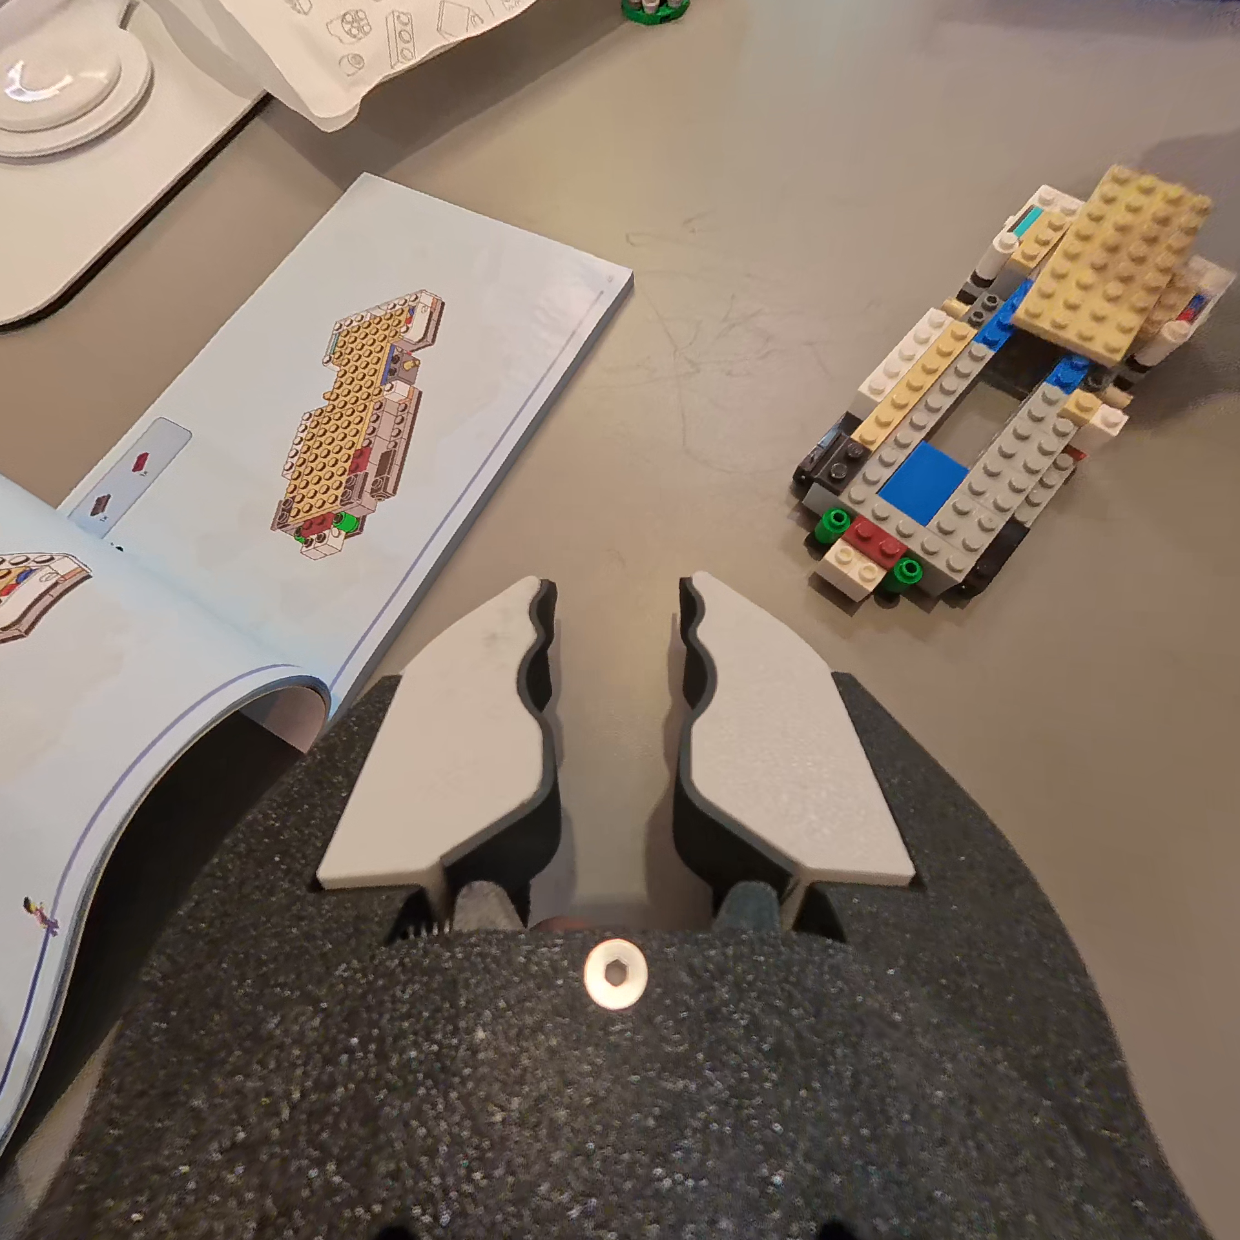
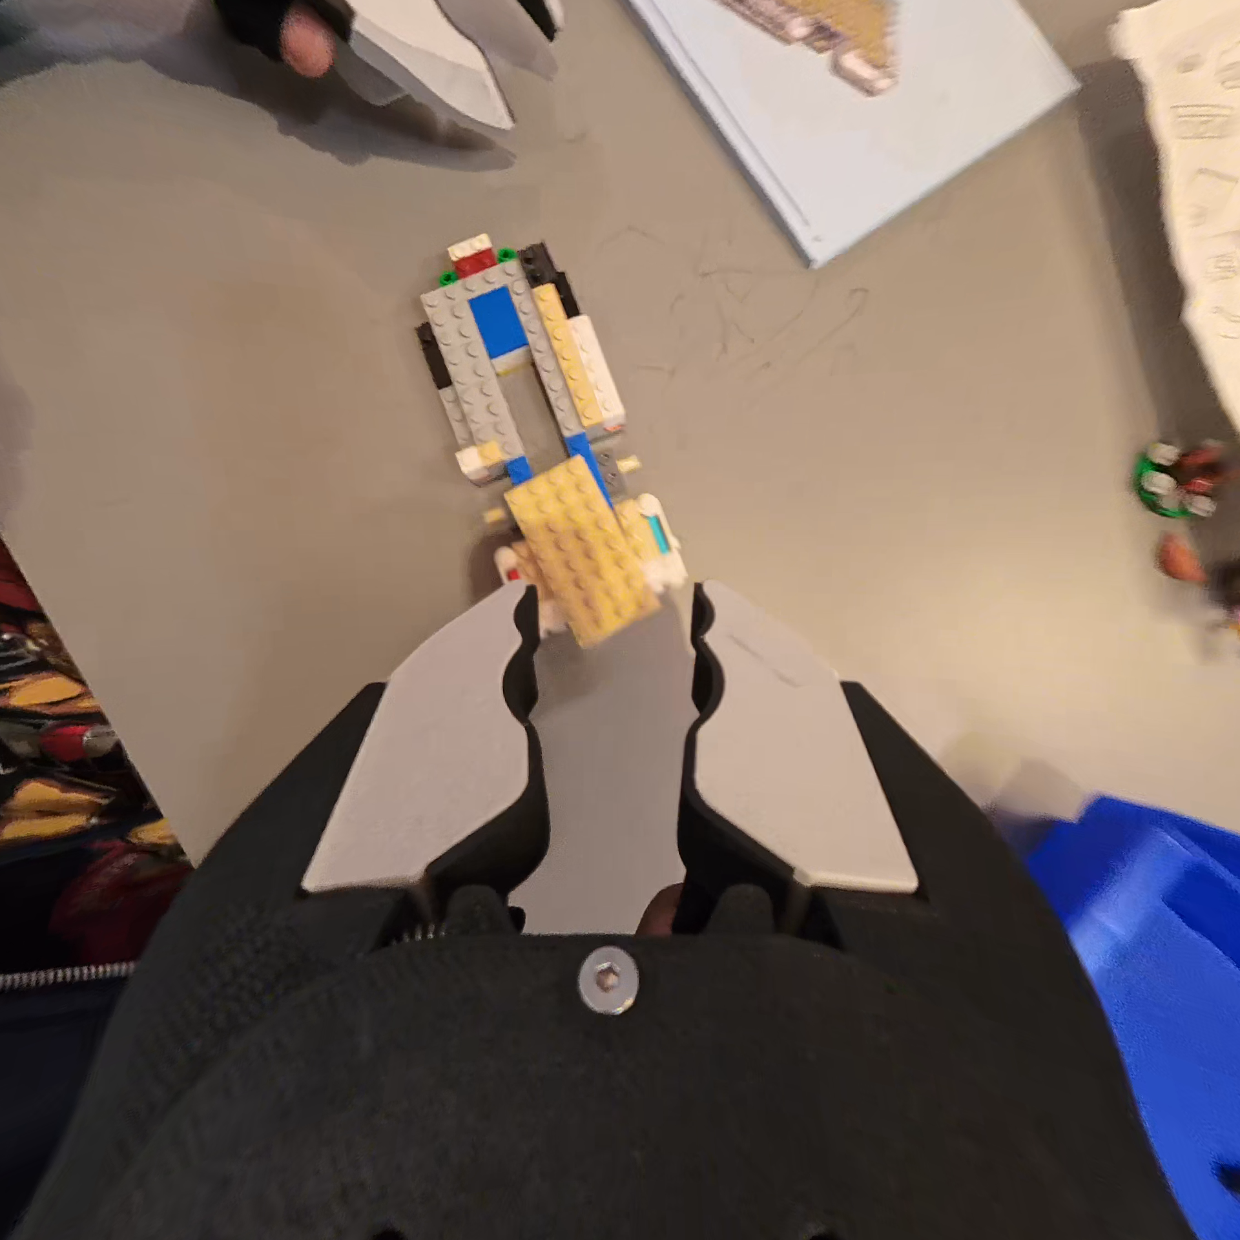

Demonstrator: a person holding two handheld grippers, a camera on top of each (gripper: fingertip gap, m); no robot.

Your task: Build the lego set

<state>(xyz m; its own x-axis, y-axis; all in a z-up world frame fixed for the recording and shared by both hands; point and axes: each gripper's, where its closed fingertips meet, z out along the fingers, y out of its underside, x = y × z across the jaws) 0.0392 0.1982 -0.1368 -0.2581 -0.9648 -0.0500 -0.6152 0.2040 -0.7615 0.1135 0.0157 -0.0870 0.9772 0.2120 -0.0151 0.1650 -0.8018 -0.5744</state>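
A brick model (image 1: 953,456) of grey, tan, white and blue parts, with a red and two green pieces at one end, lies flat on the grey table (image 1: 704,235). A tan studded plate (image 1: 1114,268) rests askew on its other end. In the right wrist view the plate (image 2: 580,557) points toward my right gripper (image 2: 614,590), which is open. The plate's near end lies between the fingertips, and the right pad (image 2: 701,604) stands clear of it. My left gripper (image 1: 617,597) is open and empty over bare table, between the model and an open instruction booklet (image 1: 335,436).
The booklet (image 2: 859,114) lies at the far right of the model (image 2: 510,362). A white printed sheet (image 1: 376,47) and a white stand (image 1: 67,134) are beyond it. A green round piece (image 2: 1174,490) and a blue bin (image 2: 1154,939) are to the right. A gloved hand (image 2: 295,33) holds the left gripper. From my right tips it is roughly 20 cm to the green round piece (image 2: 1174,490); from my left, 30 cm.
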